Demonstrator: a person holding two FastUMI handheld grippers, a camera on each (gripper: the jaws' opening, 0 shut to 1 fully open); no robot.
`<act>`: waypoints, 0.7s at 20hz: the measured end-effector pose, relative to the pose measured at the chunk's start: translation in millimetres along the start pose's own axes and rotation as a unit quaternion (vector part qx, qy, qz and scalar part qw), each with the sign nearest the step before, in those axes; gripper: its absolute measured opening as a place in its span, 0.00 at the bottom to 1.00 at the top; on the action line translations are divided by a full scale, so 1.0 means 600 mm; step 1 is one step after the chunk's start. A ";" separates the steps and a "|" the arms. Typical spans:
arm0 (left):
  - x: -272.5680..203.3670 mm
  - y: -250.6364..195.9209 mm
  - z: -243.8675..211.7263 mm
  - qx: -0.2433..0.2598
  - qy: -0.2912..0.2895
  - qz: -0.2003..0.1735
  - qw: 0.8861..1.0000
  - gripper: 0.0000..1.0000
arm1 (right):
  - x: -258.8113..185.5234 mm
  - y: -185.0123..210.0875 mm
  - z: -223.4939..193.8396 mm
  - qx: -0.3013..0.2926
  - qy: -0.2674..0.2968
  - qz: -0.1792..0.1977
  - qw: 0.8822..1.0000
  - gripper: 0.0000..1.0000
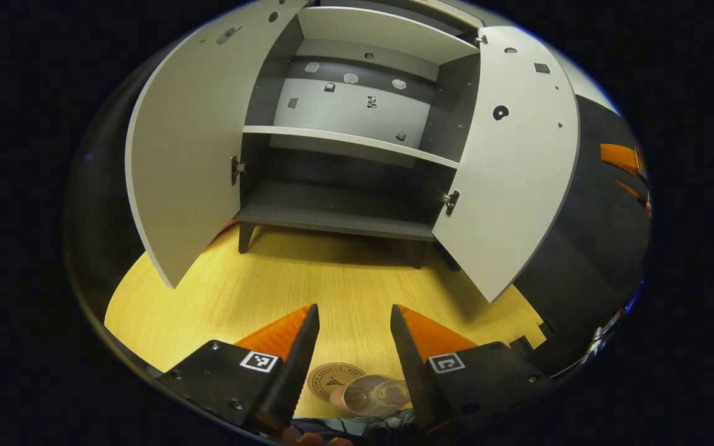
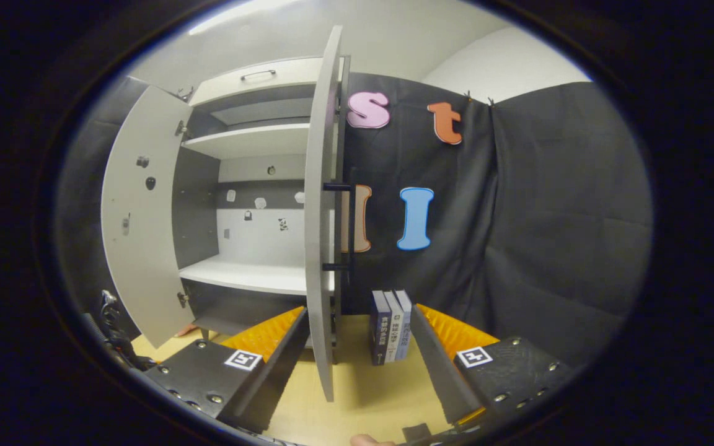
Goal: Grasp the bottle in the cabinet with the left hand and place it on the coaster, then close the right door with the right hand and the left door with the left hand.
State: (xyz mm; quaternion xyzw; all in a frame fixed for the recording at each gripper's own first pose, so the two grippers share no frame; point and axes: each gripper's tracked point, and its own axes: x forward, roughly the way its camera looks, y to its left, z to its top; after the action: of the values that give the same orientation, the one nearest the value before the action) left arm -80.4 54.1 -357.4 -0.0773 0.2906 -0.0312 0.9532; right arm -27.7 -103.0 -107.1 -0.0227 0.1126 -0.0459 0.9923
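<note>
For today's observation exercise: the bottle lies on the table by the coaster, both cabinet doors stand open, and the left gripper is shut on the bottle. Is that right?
Not quite. In the left gripper view the left gripper is open, its fingers apart and not pressing the bottle. The rest holds: the bottle lies by the coaster, and the left door and right door stand open.

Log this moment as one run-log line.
bottle: beside coaster | left gripper: open | right gripper: open, straddling right door | doors: open
</note>
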 end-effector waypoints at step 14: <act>-0.024 -0.038 -0.010 -0.007 0.003 -0.026 1.000 0.73 | 0.009 0.002 -0.009 -0.002 0.008 0.006 1.000 0.96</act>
State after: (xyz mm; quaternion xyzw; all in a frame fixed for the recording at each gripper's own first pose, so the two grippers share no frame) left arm -96.0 32.3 -350.3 -0.0912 0.2918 -0.0545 0.9506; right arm -23.6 -102.4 -113.6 -0.0240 0.1203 -0.0394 0.9917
